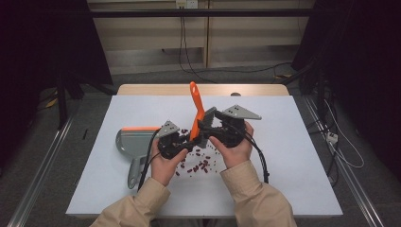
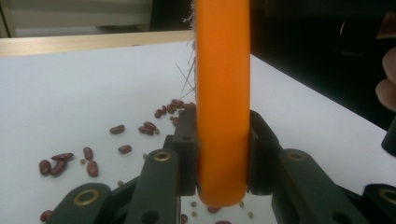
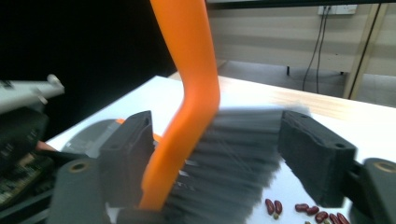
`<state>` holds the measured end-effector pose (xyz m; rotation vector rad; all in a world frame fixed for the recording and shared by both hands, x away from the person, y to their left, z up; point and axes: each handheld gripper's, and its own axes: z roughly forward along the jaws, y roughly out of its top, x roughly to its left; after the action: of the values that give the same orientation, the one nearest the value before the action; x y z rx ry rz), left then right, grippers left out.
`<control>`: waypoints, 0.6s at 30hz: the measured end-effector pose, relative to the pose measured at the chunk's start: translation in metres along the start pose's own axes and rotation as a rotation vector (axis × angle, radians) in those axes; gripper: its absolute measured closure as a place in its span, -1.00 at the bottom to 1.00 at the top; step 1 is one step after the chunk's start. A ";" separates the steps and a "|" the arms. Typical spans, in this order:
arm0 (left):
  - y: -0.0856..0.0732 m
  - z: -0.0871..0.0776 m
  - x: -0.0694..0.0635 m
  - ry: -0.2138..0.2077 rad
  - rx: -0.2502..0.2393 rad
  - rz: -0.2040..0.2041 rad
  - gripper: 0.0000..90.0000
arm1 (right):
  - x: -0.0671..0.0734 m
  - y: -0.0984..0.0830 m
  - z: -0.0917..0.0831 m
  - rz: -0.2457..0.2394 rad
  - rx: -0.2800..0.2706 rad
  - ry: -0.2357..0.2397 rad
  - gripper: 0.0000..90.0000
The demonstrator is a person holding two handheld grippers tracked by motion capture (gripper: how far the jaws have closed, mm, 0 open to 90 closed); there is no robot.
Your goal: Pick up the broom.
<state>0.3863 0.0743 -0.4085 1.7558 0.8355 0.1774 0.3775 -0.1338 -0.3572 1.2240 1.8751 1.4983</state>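
Near the middle of the high view, both of the person's hands met over a scatter of red beans (image 1: 198,164) on the white tabletop (image 1: 293,156). Between them stood an orange brush (image 1: 196,111), its handle rising toward the upper middle of the frame and leaning a little to the left.

The left gripper (image 1: 182,144) was clamped on the lower end of the brush — in the left gripper view the orange bar (image 2: 222,107) sat squeezed between the two black jaws, with beans (image 2: 88,161) strewn across the white surface behind it at the lower left. The right gripper (image 1: 208,126) had its jaws spread around the brush head; in the right gripper view the dark bristles (image 3: 233,158) filled the gap between the pads, the left pad close against the orange back (image 3: 187,93) and the right pad apparently just clear of the bristle tips, so I took it as not yet closed.

A grey dustpan (image 1: 132,144) with an orange lip lay flat at the centre left of the high view, just beside the left hand.

It looked like a handover or a regrip of the brush before sweeping. The next move, I judged, called for one gripper to take a firm hold — then the bristles brought down behind the beans, pushing them toward the dustpan.
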 end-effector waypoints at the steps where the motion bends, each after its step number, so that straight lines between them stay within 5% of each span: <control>1: 0.000 0.000 0.000 0.003 -0.002 0.000 0.57 | 0.001 -0.002 0.002 -0.008 0.006 -0.003 -0.48; 11: -0.001 0.001 0.000 0.014 0.005 0.013 0.57 | 0.004 -0.009 0.011 0.028 0.024 -0.005 -0.57; 18: -0.002 0.002 -0.002 0.031 -0.001 0.024 0.57 | 0.006 -0.011 0.014 0.044 0.044 -0.054 -0.60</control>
<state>0.3851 0.0722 -0.4100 1.7669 0.8368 0.2219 0.3812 -0.1214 -0.3704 1.3213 1.8663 1.4385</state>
